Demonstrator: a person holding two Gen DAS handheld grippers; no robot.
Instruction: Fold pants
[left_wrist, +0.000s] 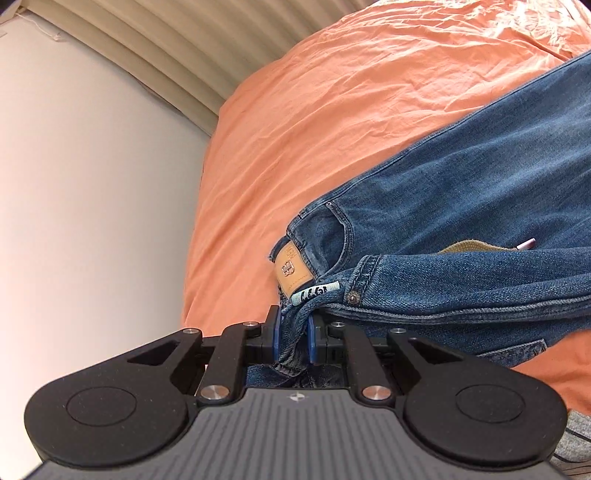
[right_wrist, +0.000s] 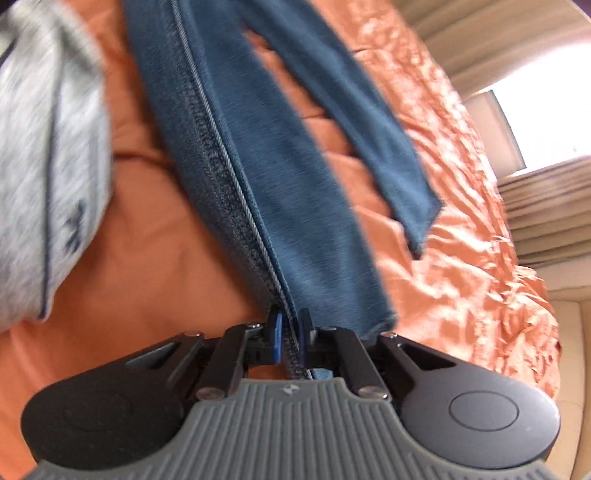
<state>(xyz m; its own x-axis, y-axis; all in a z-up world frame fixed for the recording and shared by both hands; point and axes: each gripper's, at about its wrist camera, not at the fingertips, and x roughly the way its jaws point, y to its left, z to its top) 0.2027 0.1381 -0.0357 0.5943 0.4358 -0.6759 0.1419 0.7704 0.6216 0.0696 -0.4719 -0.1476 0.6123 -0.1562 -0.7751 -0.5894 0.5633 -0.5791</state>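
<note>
Folding jeans (left_wrist: 461, 177): left gripper (left_wrist: 293, 338) clamps the waistband, lower centre. Right gripper (right_wrist: 290, 338) clamps a leg seam; keep both level, fabric taut.

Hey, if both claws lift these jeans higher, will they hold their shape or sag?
The jeans will probably sag: in the right wrist view a leg already hangs limp. The thick seam suggests some weight. Both the left claw and right claw pinch bunched denim, so slipping seems unlikely.
</note>
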